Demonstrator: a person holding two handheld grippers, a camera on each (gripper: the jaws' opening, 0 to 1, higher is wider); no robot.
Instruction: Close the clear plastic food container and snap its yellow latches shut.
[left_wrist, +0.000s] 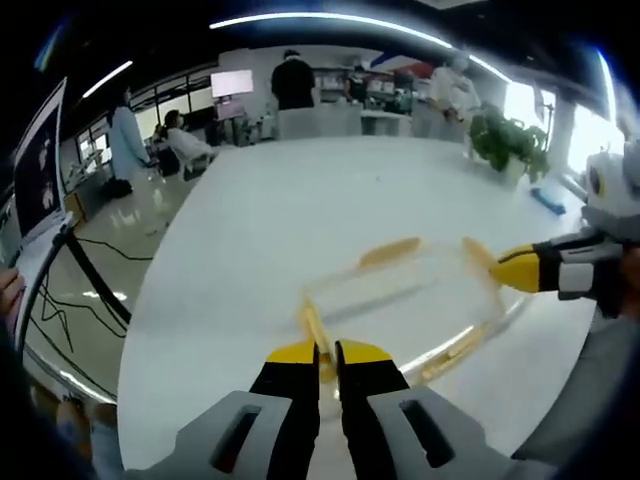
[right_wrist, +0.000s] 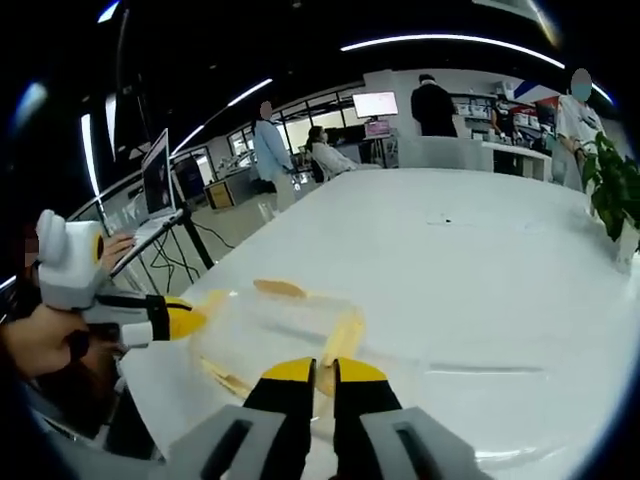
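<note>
With both the left gripper (left_wrist: 327, 350) and the right gripper (right_wrist: 324, 368) pressed together on latches (left_wrist: 312, 325), the container (left_wrist: 410, 290) could be slid off the surface (left_wrist: 260, 230) if pushed unevenly.

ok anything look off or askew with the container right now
Nothing looks spilled or damaged. The container sits flat on the white table, lid on. The left gripper and right gripper each press a yellow latch at opposite ends. Blur hides whether the latches are fully snapped.
</note>
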